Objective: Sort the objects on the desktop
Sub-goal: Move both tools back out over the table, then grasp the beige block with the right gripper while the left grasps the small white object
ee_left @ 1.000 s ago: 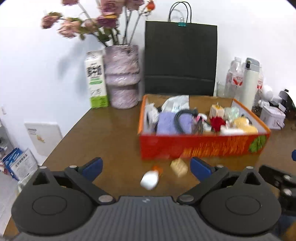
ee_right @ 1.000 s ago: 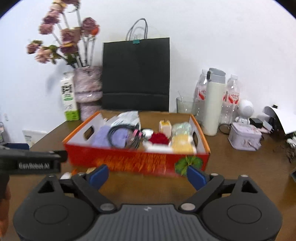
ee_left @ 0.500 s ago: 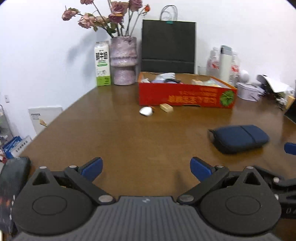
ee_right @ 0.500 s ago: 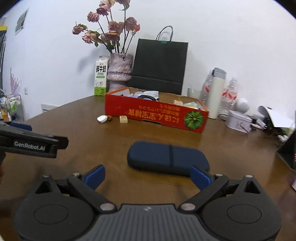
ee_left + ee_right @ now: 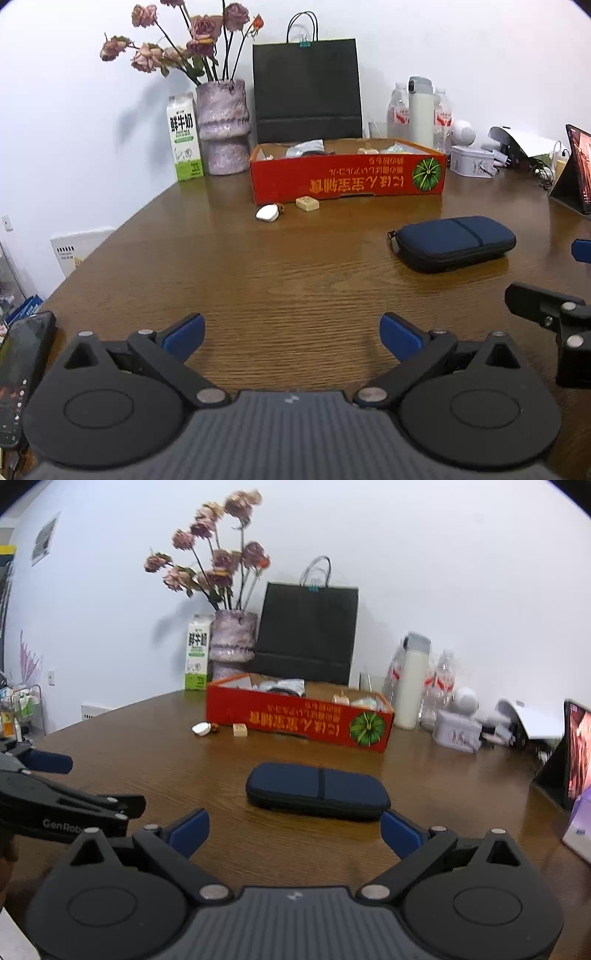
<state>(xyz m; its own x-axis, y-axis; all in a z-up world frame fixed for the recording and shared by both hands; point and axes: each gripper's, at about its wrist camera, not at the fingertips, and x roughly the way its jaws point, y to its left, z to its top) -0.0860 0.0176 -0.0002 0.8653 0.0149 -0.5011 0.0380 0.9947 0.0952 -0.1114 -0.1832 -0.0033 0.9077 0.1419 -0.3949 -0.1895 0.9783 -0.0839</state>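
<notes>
Right wrist view: navy pouch (image 5: pixel 317 790) just beyond wide-open, empty right tool (image 5: pixel 293 832).

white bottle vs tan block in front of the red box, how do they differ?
The white bottle is rounded, with an orange-brown cap end; the tan block is squarish and flat-topped. The bottle lies on its side farther left, the block sits nearer the red box. Both rest loose on the table, outside the box.

Black grippers, blue fingers (image 5: pixel 183 332), silver screws
</notes>
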